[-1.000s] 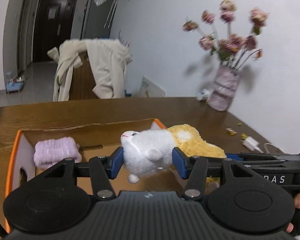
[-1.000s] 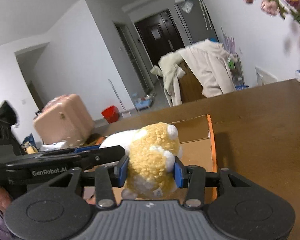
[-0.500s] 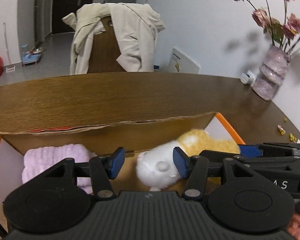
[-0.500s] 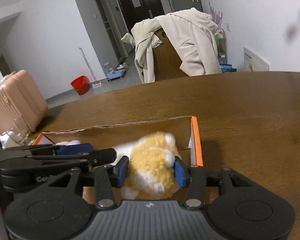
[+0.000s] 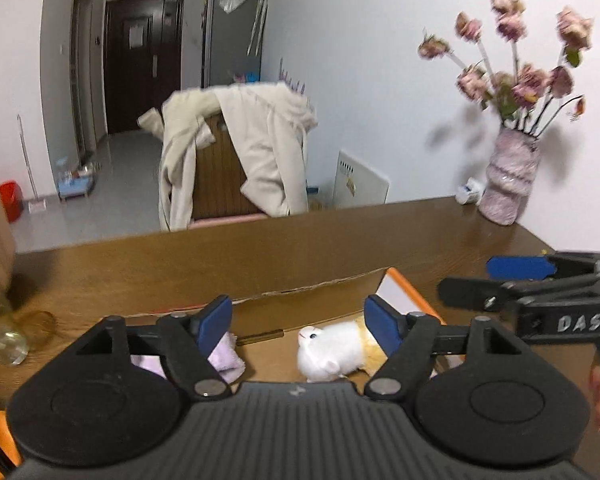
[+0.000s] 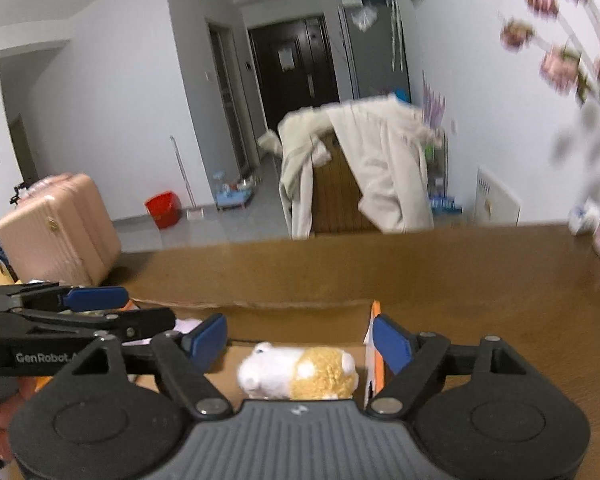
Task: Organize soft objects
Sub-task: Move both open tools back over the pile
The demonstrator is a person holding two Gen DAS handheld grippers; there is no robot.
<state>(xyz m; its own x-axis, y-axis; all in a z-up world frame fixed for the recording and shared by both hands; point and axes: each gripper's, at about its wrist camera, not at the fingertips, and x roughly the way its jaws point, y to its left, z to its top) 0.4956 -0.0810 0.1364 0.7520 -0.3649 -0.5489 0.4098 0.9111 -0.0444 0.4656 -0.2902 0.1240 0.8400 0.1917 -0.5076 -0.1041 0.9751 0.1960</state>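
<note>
Both grippers hang over the cardboard box (image 5: pixel 324 312) on the brown table (image 5: pixel 260 256). Left gripper (image 5: pixel 298 326): blue pads spread wide, having just been opening, and nothing is pinched between them. Right gripper (image 6: pixel 298 340): the same, pads spread wide after just opening, gap free. The plush toy (image 6: pixel 298 372), white at the head end and yellow at the back, lies on the box floor below the right gripper's gap, touching neither pad; in the left wrist view it sits toward the right pad, at about 4 o'clock from the gap's middle. A lilac towel (image 5: pixel 224 360) lies in the same box at roughly 9 o'clock from the toy, partly hidden behind the left pad. The box's orange edge (image 6: pixel 376 344) stands just beside the toy on its right. At 2 o'clock on the table stands a pink vase (image 5: pixel 508 184) with dried flowers. Beyond the table at 12 o'clock, a chair (image 5: pixel 220 176) draped with a cream coat (image 5: pixel 268 152).
</note>
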